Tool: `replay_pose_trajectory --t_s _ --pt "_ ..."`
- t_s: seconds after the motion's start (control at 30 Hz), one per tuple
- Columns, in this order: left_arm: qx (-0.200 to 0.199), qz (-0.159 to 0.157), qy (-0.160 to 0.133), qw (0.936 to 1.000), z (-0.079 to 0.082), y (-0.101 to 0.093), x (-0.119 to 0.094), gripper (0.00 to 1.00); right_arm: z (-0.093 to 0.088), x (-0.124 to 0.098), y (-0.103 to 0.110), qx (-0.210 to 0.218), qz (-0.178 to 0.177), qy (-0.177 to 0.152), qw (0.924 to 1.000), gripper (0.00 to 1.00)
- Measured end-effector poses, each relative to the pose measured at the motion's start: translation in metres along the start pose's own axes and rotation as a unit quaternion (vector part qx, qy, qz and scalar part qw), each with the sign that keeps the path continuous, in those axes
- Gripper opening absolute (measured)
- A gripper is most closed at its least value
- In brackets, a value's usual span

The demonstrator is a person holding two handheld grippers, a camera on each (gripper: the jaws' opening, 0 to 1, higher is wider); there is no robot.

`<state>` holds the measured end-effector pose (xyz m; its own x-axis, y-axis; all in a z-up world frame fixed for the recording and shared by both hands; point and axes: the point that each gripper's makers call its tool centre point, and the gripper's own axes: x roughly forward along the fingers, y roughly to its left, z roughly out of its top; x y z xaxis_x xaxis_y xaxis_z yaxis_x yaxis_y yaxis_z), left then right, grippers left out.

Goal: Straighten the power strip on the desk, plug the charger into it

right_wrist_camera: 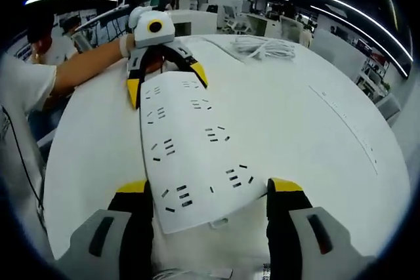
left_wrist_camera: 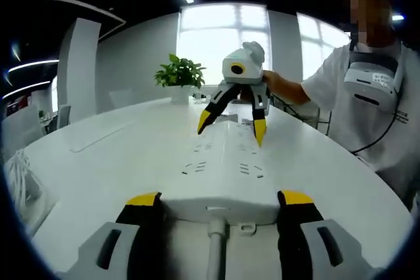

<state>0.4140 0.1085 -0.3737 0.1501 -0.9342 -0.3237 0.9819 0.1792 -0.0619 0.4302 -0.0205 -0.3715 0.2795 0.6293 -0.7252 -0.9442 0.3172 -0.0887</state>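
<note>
A long white power strip [left_wrist_camera: 226, 155] lies lengthwise on the round white table [left_wrist_camera: 98, 162]. My left gripper [left_wrist_camera: 220, 198] holds the end where the cable [left_wrist_camera: 216, 250] comes out, a yellow-tipped jaw pressed to each side. My right gripper [left_wrist_camera: 231, 126] clamps the far end, held by a person's hand [left_wrist_camera: 279, 83]. In the right gripper view, the power strip [right_wrist_camera: 190, 142] runs away from my right gripper [right_wrist_camera: 209, 186] to my left gripper [right_wrist_camera: 167, 82]. A bundle of white cord [right_wrist_camera: 266, 47] lies beyond on the table; whether a charger is attached I cannot tell.
A potted plant [left_wrist_camera: 179, 73] stands at the table's far edge before a bright window. The person [left_wrist_camera: 367, 96] stands at the table's right side. The cord bundle [left_wrist_camera: 20, 185] sits near the left table edge. Office desks and chairs [right_wrist_camera: 236, 18] stand behind.
</note>
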Motion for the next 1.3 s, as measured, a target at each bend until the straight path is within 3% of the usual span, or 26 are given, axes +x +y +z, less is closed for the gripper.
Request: replay_pose_trajectory --t_s 0.27,0.4,0.5,0.6,0.73,0.8,0.9,1.07,1.17,1.3 --pt "0.004 0.000 -0.003 1.0000 0.000 -0.001 0.000 0.71 -0.001 -0.001 0.002 0.007 -0.010 -0.008 0.9999 0.69" --pt "0.003 0.002 -0.005 1.0000 0.001 -0.001 0.000 0.71 -0.001 -0.002 0.002 0.008 -0.013 -0.032 0.9994 0.69" --pt "0.003 0.003 -0.005 1.0000 0.001 -0.001 0.000 0.71 0.006 -0.007 0.001 0.035 -0.006 -0.070 0.9969 0.68" --pt "0.001 0.008 -0.005 1.0000 0.000 0.000 0.000 0.71 0.018 -0.030 -0.001 0.063 0.000 -0.118 0.9910 0.67" --pt "0.000 0.010 -0.004 0.9999 0.000 0.002 0.000 0.71 0.024 -0.077 -0.018 0.068 -0.046 -0.180 0.9802 0.68" --pt "0.000 0.010 -0.004 0.9999 0.000 0.002 0.000 0.71 0.015 -0.100 -0.029 0.067 -0.081 -0.200 0.9742 0.67" --pt "0.000 0.011 -0.004 0.9999 0.000 0.002 0.000 0.71 -0.014 -0.118 -0.039 0.077 -0.118 -0.191 0.9714 0.67" --pt "0.000 0.011 -0.004 0.9999 0.001 0.002 -0.001 0.71 -0.038 -0.106 -0.036 0.087 -0.116 -0.173 0.9742 0.62" --pt "0.000 0.011 -0.004 0.9999 0.001 0.002 -0.001 0.71 -0.037 -0.091 -0.038 0.065 -0.121 -0.172 0.9755 0.57" --pt "0.000 0.011 -0.004 0.9999 0.001 0.002 -0.001 0.71 -0.036 -0.077 -0.043 0.071 -0.119 -0.176 0.9746 0.49"
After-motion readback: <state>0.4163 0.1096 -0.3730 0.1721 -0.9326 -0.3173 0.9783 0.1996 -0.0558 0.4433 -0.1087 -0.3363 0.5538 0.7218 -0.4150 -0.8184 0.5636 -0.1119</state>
